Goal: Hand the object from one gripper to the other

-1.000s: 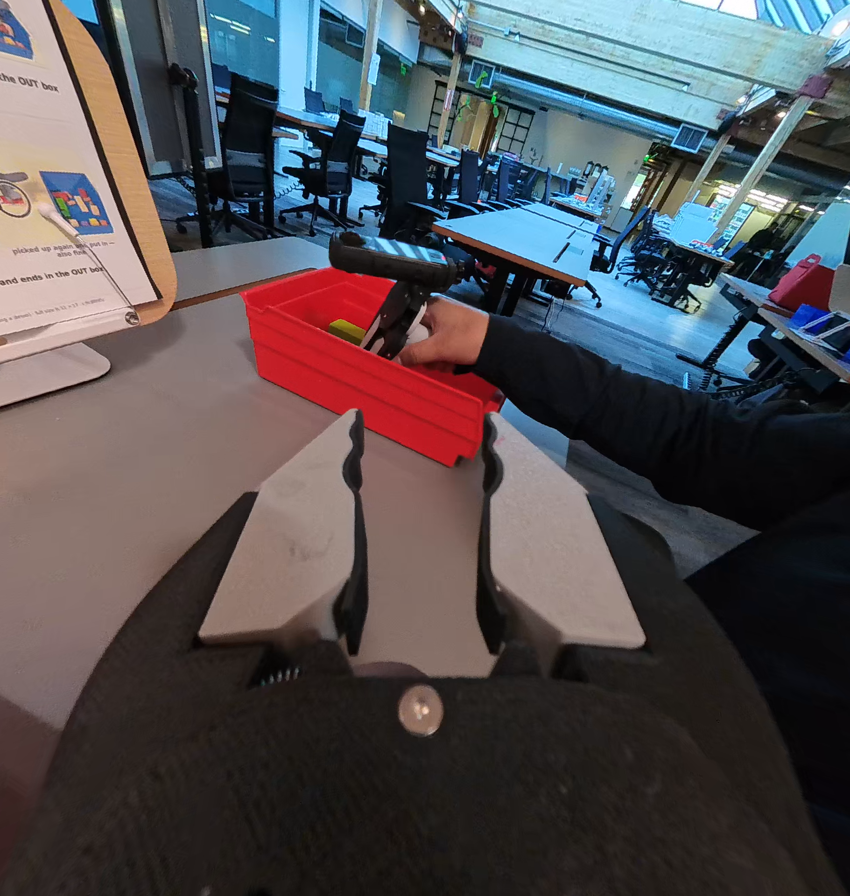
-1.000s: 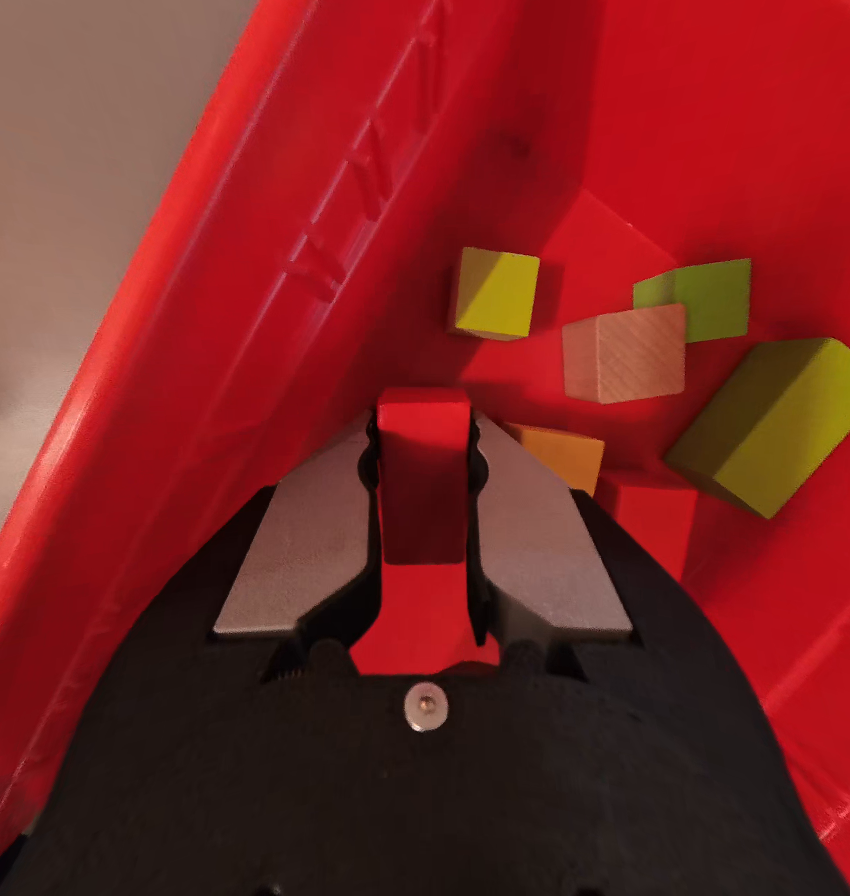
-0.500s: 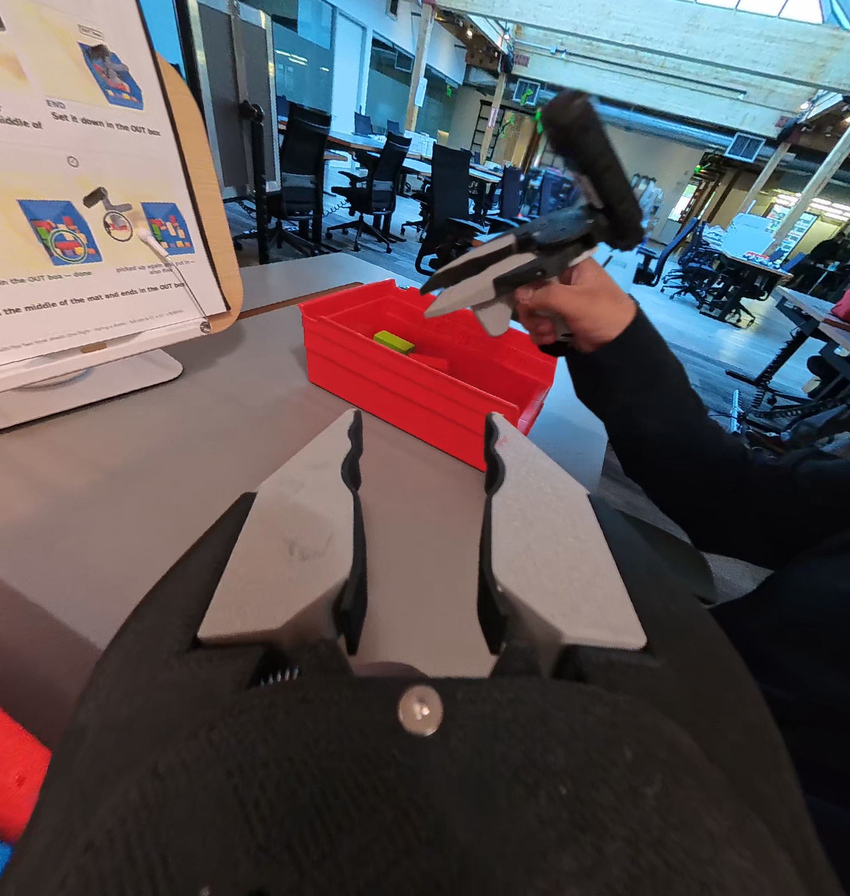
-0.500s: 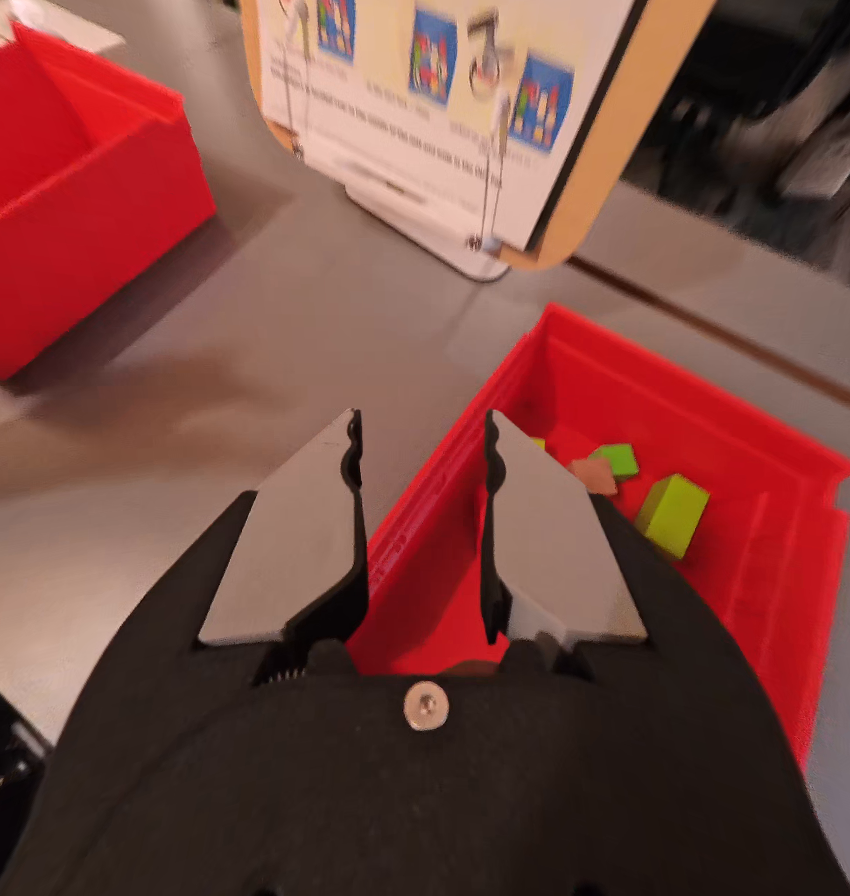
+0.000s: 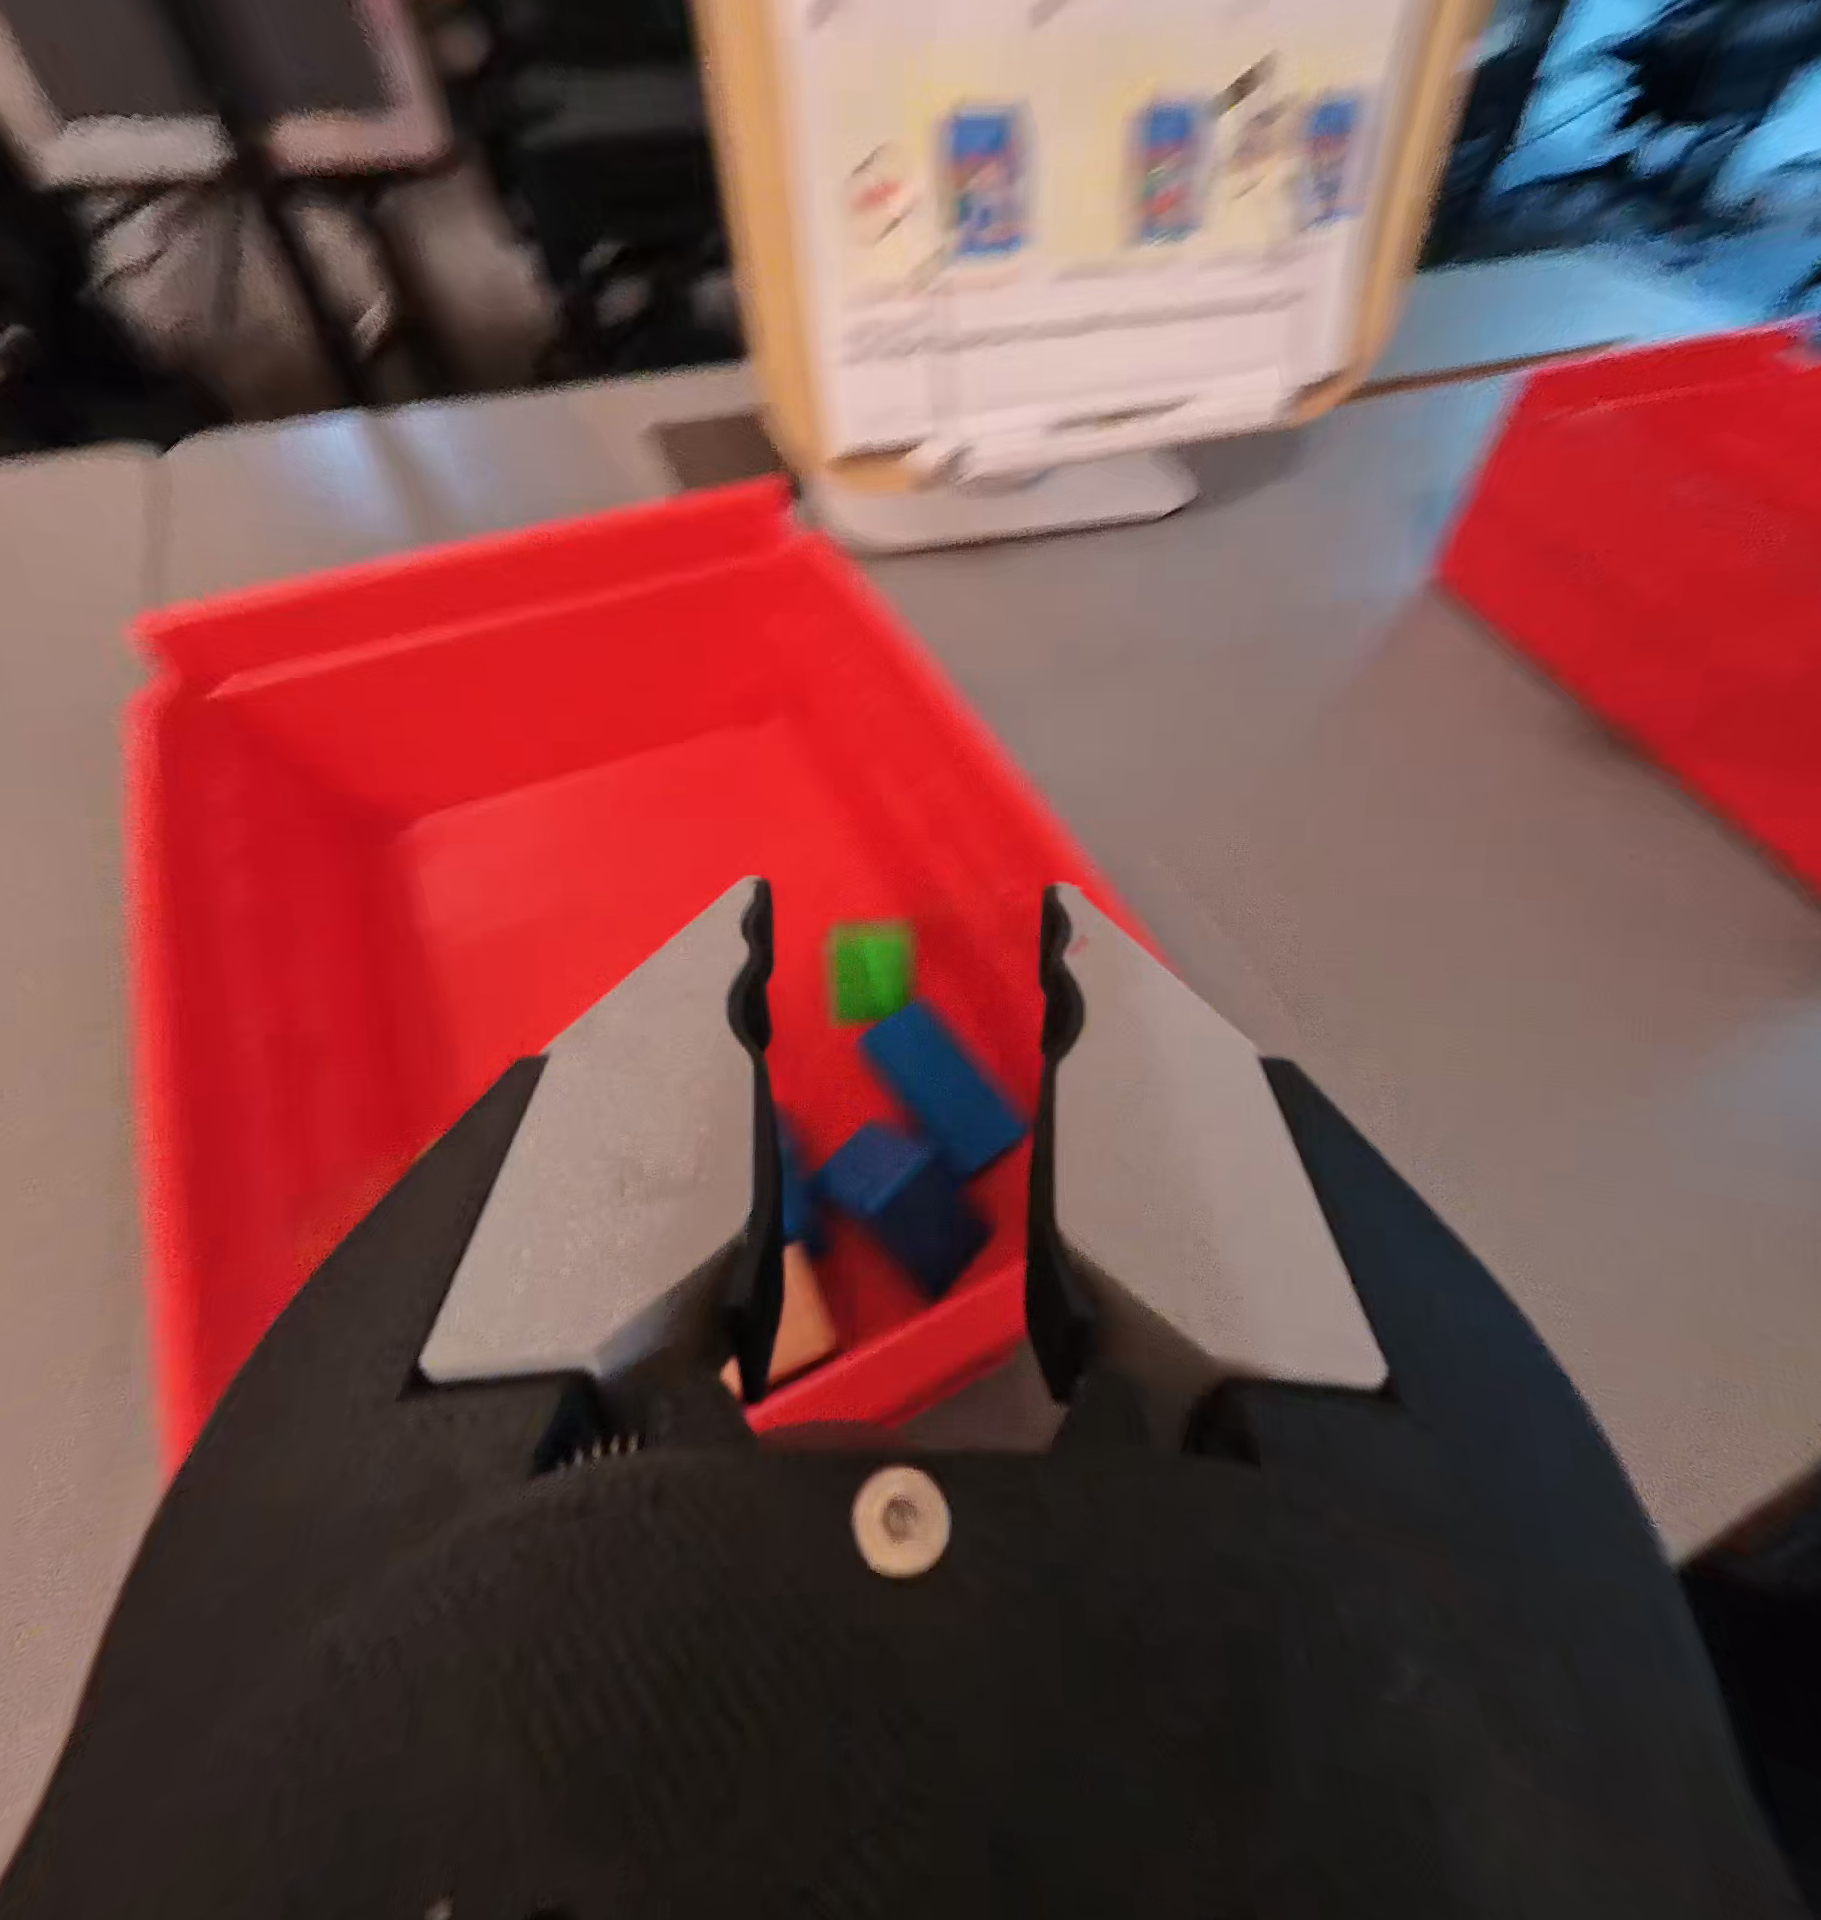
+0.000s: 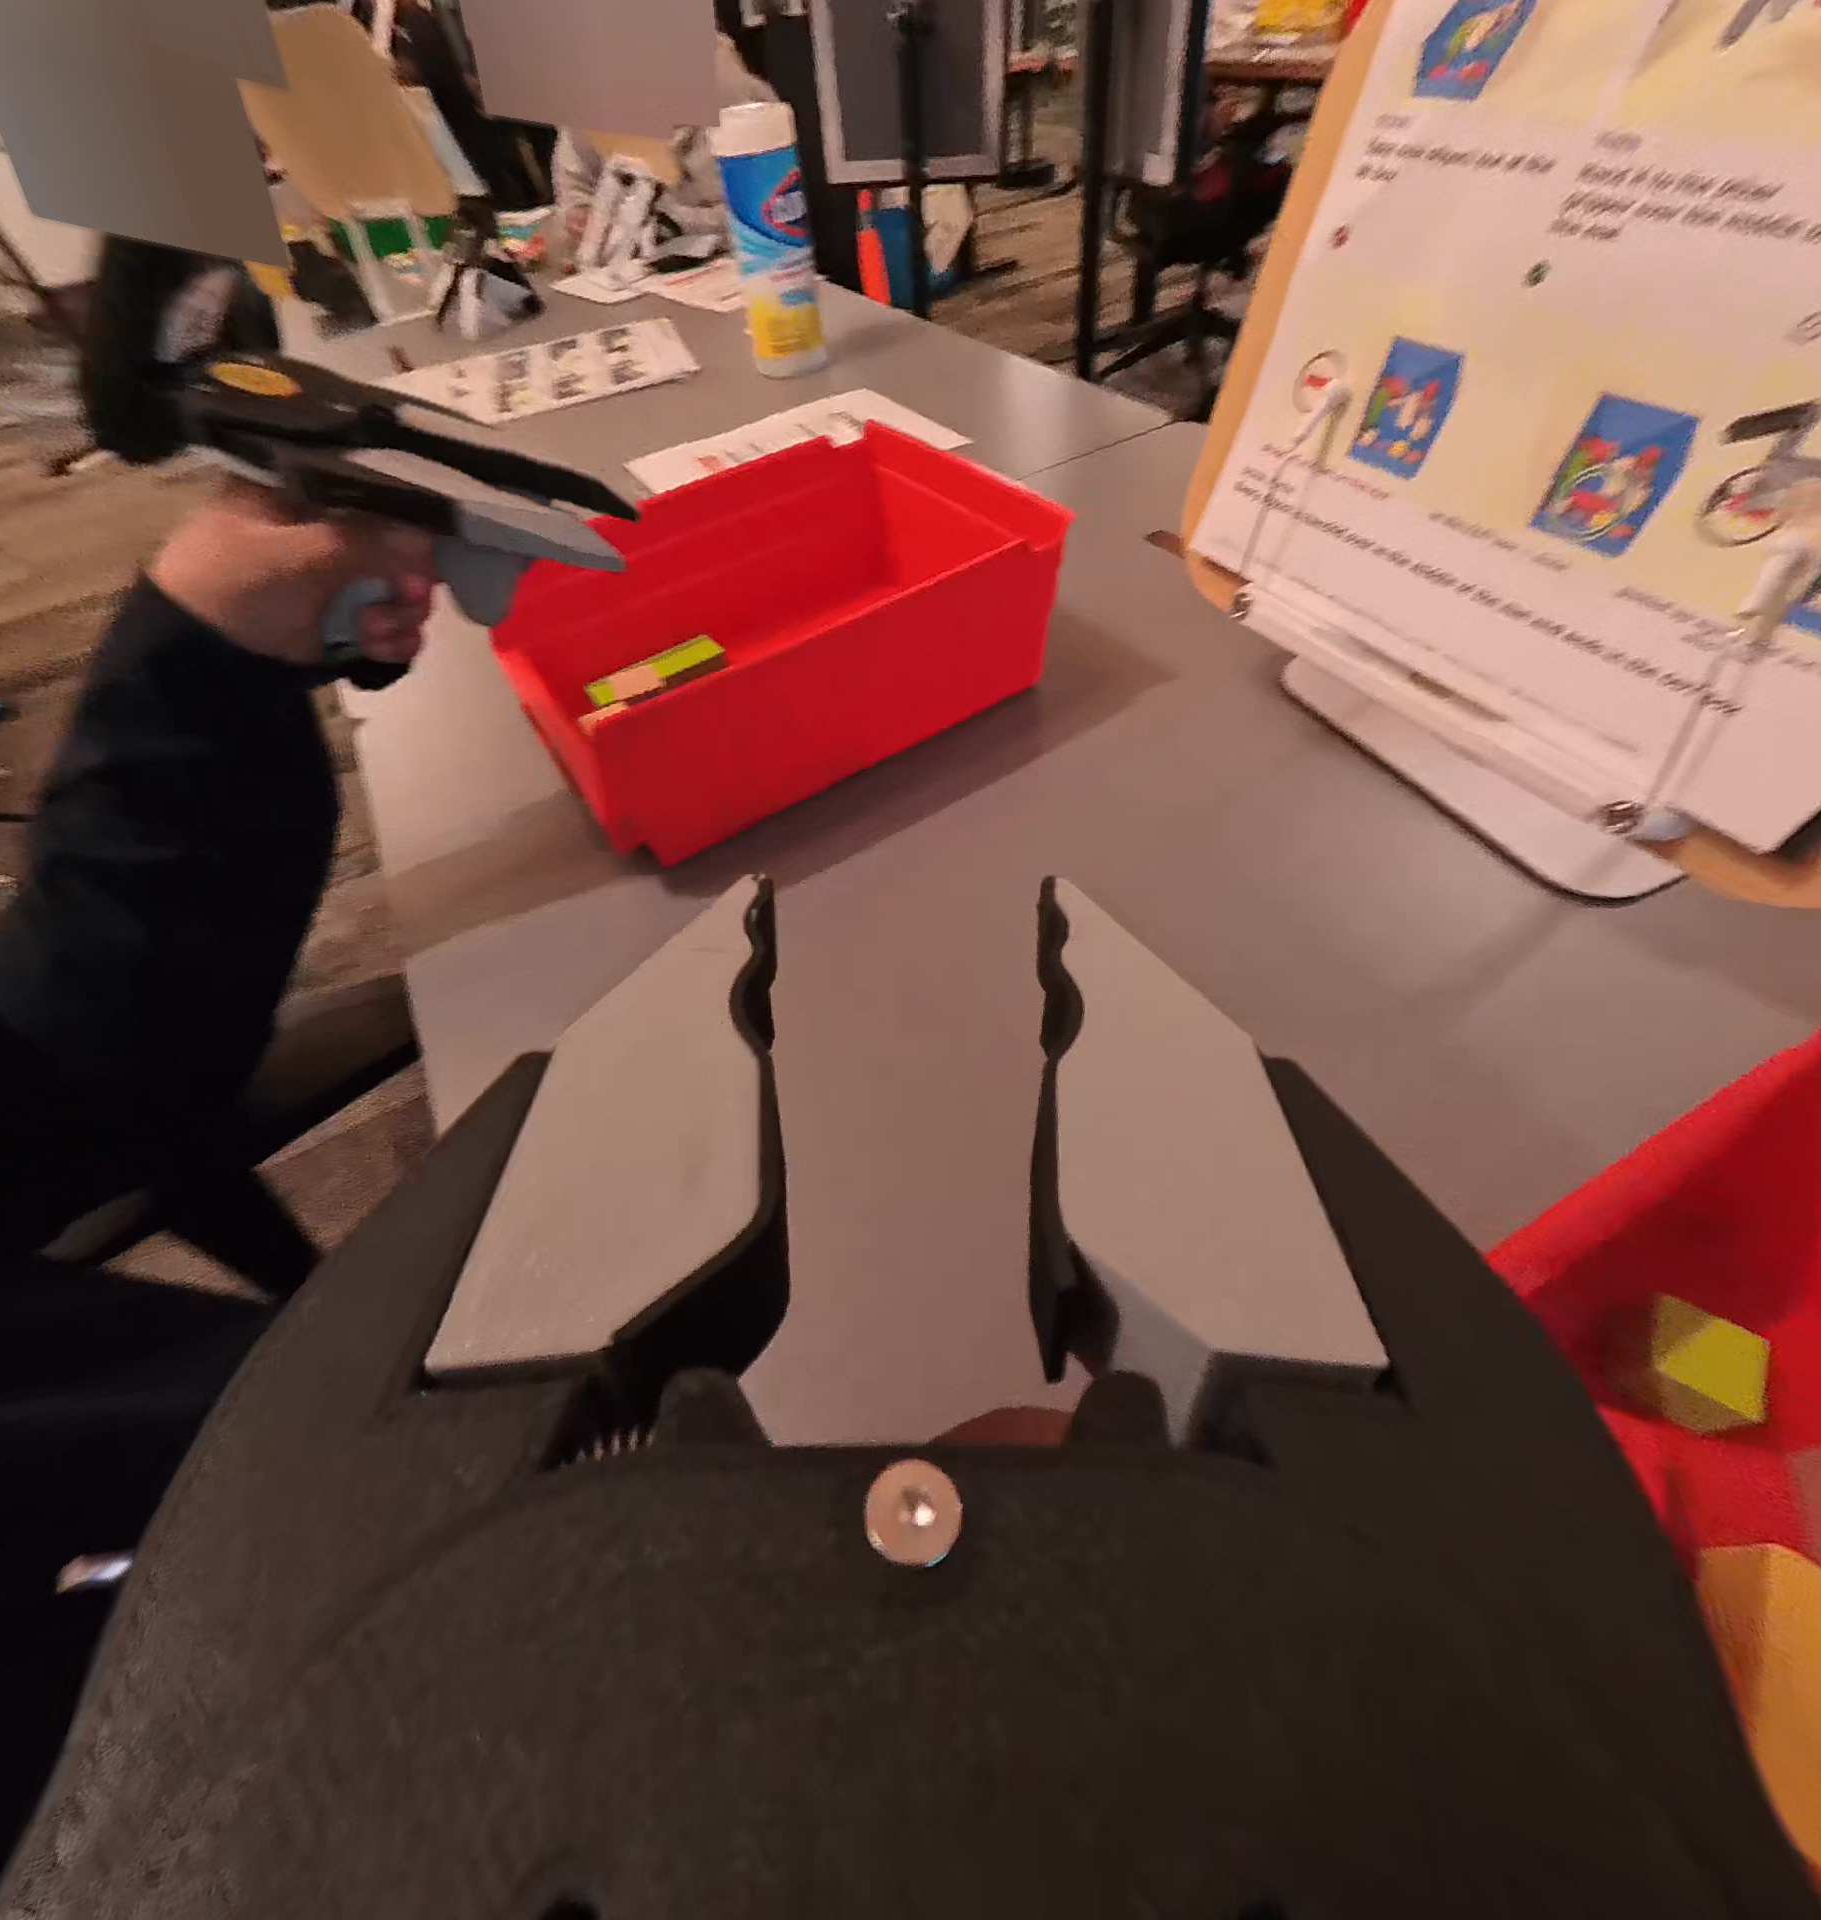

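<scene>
My left gripper is open and empty. It hovers over a red bin that holds a green cube, blue blocks and a wood-coloured block. The view is blurred. In the right wrist view the left gripper hangs above that bin's near corner, held by a hand. My right gripper is open and empty above the bare grey table, between the two bins. A second red bin with a yellow-green block and an orange block lies at its lower right.
An instruction board on a white stand stands at the back of the table. A wipes canister and paper sheets lie on the far table. The second bin shows at the right of the left wrist view. The gap from one gripper's tips to the other's is roughly 30 cm.
My right gripper opened and let go of a red block in the right bin, then lifted out and swung left over the table. My left gripper swung left and down over the other bin.
</scene>
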Demonstrator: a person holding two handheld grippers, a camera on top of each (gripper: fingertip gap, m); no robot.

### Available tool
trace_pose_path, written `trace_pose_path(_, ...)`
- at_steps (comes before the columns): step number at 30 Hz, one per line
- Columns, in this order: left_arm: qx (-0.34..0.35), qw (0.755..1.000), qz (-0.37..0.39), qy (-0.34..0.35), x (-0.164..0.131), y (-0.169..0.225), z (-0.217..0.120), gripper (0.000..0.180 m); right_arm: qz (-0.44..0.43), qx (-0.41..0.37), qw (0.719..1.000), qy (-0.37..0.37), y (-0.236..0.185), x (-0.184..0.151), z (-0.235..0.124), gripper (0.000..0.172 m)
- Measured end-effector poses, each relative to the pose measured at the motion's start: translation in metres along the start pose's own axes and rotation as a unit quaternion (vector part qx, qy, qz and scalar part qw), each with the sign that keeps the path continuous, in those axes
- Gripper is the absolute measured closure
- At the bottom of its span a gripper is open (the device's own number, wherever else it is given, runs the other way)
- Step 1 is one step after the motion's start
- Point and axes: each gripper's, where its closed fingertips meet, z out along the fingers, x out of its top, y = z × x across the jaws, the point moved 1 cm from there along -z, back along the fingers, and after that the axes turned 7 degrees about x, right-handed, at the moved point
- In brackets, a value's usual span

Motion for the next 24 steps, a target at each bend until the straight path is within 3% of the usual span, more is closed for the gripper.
trace_pose_path(4,0.088,0.99,-0.021,-0.109,-0.047,-0.057,0.011,0.133,-0.027,-0.024,0.999,0.022,0.001,0.01,-0.026,0.122)
trace_pose_path(8,0.018,0.986,-0.061,-0.153,-0.066,-0.049,0.038,0.137,-0.03,-0.019,0.999,0.026,0.002,0.009,-0.038,0.122)
trace_pose_path(16,-0.011,0.963,-0.01,-0.269,-0.075,-0.052,0.089,0.142,-0.04,-0.008,0.999,0.032,0.0,0.011,-0.048,0.121)
trace_pose_path(21,-0.035,0.937,0.012,-0.348,-0.096,-0.042,0.101,0.137,-0.041,0.004,0.998,0.053,-0.004,0.017,-0.06,0.121)
trace_pose_path(24,-0.025,0.931,0.042,-0.363,-0.103,-0.043,0.101,0.156,-0.036,-0.005,0.998,0.059,0.001,0.018,-0.066,0.121)
